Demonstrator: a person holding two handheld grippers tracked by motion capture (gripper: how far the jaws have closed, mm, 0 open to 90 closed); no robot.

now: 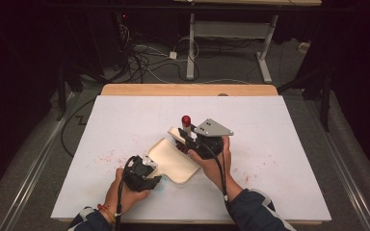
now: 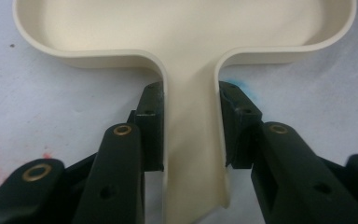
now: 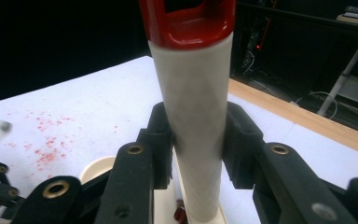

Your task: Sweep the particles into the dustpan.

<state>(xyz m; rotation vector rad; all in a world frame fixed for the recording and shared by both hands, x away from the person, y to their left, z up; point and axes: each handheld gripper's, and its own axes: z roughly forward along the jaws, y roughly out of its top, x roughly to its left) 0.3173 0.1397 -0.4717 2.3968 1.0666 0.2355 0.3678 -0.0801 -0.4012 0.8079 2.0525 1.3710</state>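
Note:
A cream dustpan [image 1: 171, 161] lies on the white table cover near the front middle, its short handle [image 2: 191, 140] pointing toward me. My left gripper [image 1: 154, 175] [image 2: 191, 128] is shut on that handle, one pad [image 2: 151, 121] pressed to each side. A small brush stands upright at the pan's far end, with a white handle [image 1: 187, 127] [image 3: 196, 116] and a red cap [image 3: 186, 23]. My right gripper [image 1: 184, 137] [image 3: 196, 140] is shut around the white handle. Red bristles [image 3: 179, 214] peek out below, over the pan's rim [image 3: 95, 170].
Red specks [image 1: 108, 156] are scattered on the white cover [image 1: 279, 144] left of the pan, and fainter ones to its right. A blue smudge [image 2: 235, 84] sits beside the pan handle. The table's wooden far edge [image 1: 188, 90] borders a floor with cables and desk legs.

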